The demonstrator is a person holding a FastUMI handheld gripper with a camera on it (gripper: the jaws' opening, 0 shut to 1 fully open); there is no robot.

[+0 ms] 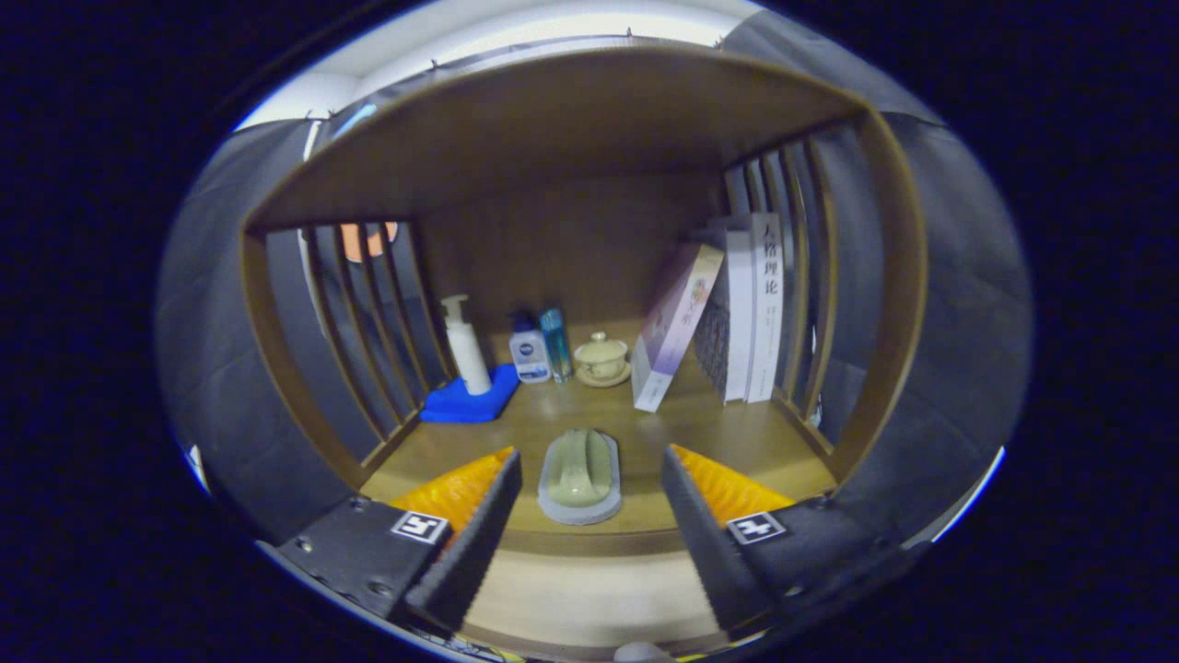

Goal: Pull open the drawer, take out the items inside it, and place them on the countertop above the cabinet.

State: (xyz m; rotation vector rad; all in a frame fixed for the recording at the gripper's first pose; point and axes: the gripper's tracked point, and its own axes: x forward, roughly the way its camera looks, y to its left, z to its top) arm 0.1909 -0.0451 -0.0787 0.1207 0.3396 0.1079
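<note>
Cloth, blue and folded, lies at the left of the countertop with a pump bottle standing on it. Next we see two small bottles, a lidded cup and leaning books. Nearer us, a green dish sits at the front edge, between our fingertips and just ahead of them. We judge it an item already set down; whether the drawer holds more we cannot tell. Our gripper is level, facing the shelf, fingers spread wide, holding nothing.
</note>
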